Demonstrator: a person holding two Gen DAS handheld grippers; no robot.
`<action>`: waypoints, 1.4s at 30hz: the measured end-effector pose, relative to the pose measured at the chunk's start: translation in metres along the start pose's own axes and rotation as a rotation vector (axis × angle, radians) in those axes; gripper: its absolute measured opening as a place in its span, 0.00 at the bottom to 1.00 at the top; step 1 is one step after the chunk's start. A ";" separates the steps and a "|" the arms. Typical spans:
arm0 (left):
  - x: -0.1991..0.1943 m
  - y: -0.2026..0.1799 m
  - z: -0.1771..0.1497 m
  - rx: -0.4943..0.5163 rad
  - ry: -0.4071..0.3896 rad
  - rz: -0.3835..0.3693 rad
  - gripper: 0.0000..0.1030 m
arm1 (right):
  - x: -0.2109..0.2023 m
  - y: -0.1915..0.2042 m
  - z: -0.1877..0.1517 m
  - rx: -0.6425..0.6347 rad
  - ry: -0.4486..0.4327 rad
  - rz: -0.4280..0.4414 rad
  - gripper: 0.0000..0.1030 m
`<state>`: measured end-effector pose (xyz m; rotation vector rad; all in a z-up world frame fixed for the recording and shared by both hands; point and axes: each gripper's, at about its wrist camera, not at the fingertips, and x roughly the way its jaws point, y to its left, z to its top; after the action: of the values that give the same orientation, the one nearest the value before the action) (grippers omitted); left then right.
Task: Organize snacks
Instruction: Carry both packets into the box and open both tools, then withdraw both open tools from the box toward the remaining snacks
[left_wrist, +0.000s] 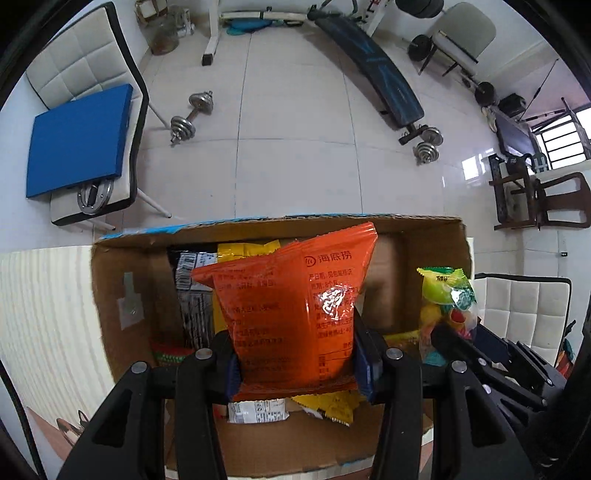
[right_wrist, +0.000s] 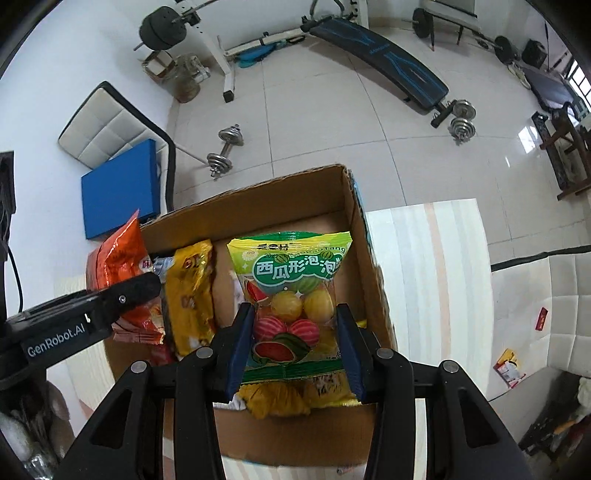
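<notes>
The left gripper (left_wrist: 297, 354) points forward over the open cardboard box (left_wrist: 122, 280). Its two black fingers with blue pads squeeze a shiny orange bag (left_wrist: 291, 310) from both sides. The bag stands upright above the box and looks crinkly and puffy, with dark writing on it.

The right gripper (right_wrist: 293, 347) points forward over the same box (right_wrist: 280, 199). Its fingers pinch a see-through candy bag (right_wrist: 291, 291) with a green and yellow top. Inside are round balls, some yellow, some striped like little watermelons. This bag also stands upright over the box, toward its right side.

In the right wrist view, the left gripper (right_wrist: 147, 288) comes in from the left with the orange bag (right_wrist: 122, 254) in it. In the left wrist view, the right gripper (left_wrist: 461, 332) shows at the right with the candy bag (left_wrist: 448, 295).

The box is brown, rough card with a torn near edge. Inside it a yellow bag (right_wrist: 190, 295) stands, wrinkly and shiny. Flat yellow packets (left_wrist: 327, 404) lie on the bottom. The box sits on a pale striped table (right_wrist: 436, 266).
</notes>
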<state>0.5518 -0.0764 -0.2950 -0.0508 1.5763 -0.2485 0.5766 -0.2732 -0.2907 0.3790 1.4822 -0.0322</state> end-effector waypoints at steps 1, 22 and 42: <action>0.003 -0.001 0.001 -0.002 0.012 0.001 0.44 | 0.004 -0.002 0.003 0.004 0.008 0.003 0.46; -0.004 0.008 -0.026 -0.013 -0.005 0.036 0.84 | 0.005 0.004 -0.021 -0.091 0.051 -0.103 0.89; -0.054 0.030 -0.123 -0.041 -0.250 0.162 0.84 | -0.036 0.015 -0.115 -0.126 -0.130 -0.125 0.93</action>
<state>0.4345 -0.0210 -0.2477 0.0137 1.3289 -0.0786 0.4665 -0.2360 -0.2572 0.1786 1.3701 -0.0618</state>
